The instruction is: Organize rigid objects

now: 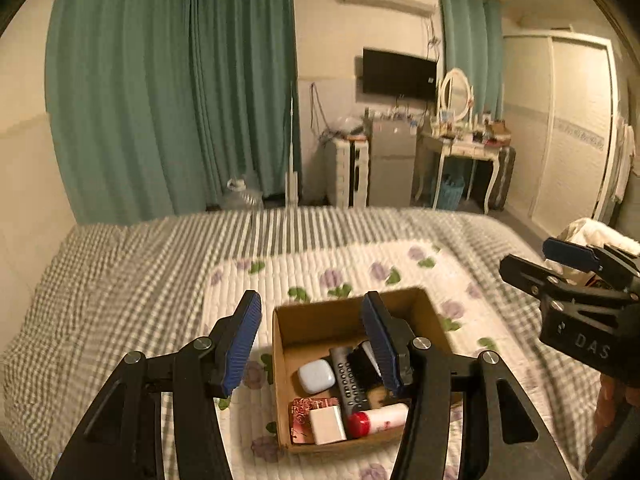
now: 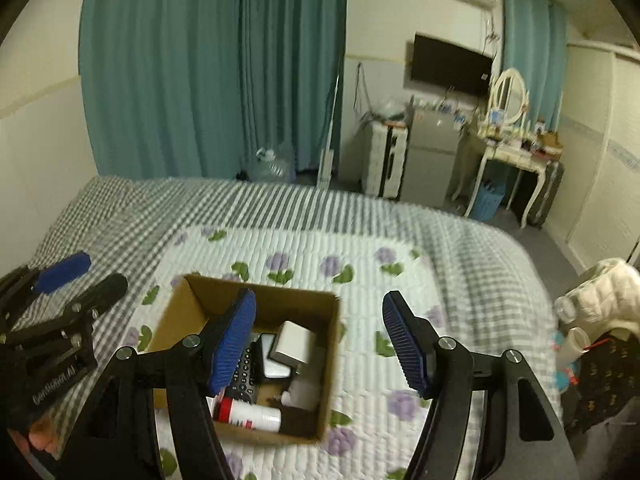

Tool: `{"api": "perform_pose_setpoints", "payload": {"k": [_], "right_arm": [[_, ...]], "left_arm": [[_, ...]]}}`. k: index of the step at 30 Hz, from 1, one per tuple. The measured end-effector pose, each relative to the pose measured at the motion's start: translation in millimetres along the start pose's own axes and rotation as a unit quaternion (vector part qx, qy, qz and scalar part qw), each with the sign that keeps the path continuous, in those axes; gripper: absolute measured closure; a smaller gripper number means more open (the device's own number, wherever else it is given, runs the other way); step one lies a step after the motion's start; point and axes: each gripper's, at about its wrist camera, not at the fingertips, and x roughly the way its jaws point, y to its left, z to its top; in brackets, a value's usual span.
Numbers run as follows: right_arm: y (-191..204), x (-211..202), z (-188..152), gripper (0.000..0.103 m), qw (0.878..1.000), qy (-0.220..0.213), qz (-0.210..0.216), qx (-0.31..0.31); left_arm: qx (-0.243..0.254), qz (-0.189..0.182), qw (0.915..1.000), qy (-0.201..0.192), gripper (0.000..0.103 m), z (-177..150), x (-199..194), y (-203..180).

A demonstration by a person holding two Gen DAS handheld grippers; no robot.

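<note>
An open brown cardboard box (image 1: 352, 320) sat on a white quilted mat printed with purple flowers (image 1: 320, 264), which lay on a bed covered in grey-and-white checked cloth (image 1: 120, 272). Inside the box lay a pale blue rounded case (image 1: 316, 376), a black remote control with rows of buttons (image 1: 348, 384), a white cube-shaped charger (image 1: 328, 424), a white tube with a red cap (image 1: 378, 420) on its side, and a pink patterned packet (image 1: 302, 414) at the near left corner. The charger lay just beside the tube, and the remote lay between the case and the far side of the box.

The left gripper (image 1: 312, 344) hung above the box with its blue-padded jaws apart and nothing between them. The right gripper (image 2: 320, 344) hung above the box's right edge; its jaws stood apart as well, empty, with the mat showing through the gap.

Across the room hung long teal curtains (image 1: 168, 80), and a dark wall-mounted screen (image 1: 398, 74) was fixed above a small grey fridge (image 1: 392, 160) beside a white dressing table with an oval mirror (image 1: 464, 136).
</note>
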Motion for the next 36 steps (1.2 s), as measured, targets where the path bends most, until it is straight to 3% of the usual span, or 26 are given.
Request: {"api": "perform_pose_setpoints", "payload": {"k": [5, 7, 10, 11, 12, 17, 21, 25, 36], "right_arm": [[-4.2, -77.0, -8.2, 0.037, 0.999, -0.041, -0.003, 0.004], [-6.1, -101.6, -18.6, 0.031, 0.998, -0.059, -0.003, 0.013], [-10.2, -126.1, -39.5, 0.03, 0.996, -0.077, -0.001, 0.035], [-11.9, -129.5, -47.5, 0.028, 0.996, -0.077, 0.002, 0.045], [-12.5, -129.4, -52.4, 0.024, 0.996, -0.077, 0.002, 0.049], [-10.4, -121.1, -81.9, 0.0, 0.993, -0.098, -0.026, 0.055], [-6.9, -92.2, -107.7, 0.0, 0.994, -0.1, -0.014, 0.042], [-3.1, -64.4, -126.2, 0.0, 0.996, -0.081, -0.015, 0.043], [3.7, -42.4, -143.8, 0.0, 0.996, -0.071, -0.014, 0.049]], "left_arm": [[-0.006, -0.011, 0.9995, -0.029, 0.044, -1.7, -50.5, -2.5], [-0.013, -0.022, 0.999, -0.037, 0.044, -11.0, -67.7, -2.2], [-0.009, -0.016, 0.9988, -0.046, 0.031, -31.0, -83.1, -3.1], [-0.01, -0.011, 0.9987, -0.048, 0.022, -38.6, -85.0, -4.0], [-0.013, -0.01, 0.9986, -0.05, 0.014, -45.1, -86.8, -4.4], [-0.016, -0.01, 0.9982, -0.056, 0.0, -80.0, -77.4, -3.7], [-0.009, 0.016, 0.9985, -0.051, 0.0, -105.3, -61.6, -2.0], [-0.024, 0.017, 0.9988, -0.039, 0.0, -117.5, -45.5, 6.3], [-0.017, 0.024, 0.9991, -0.03, 0.0, -130.4, -30.9, 9.0]]}}
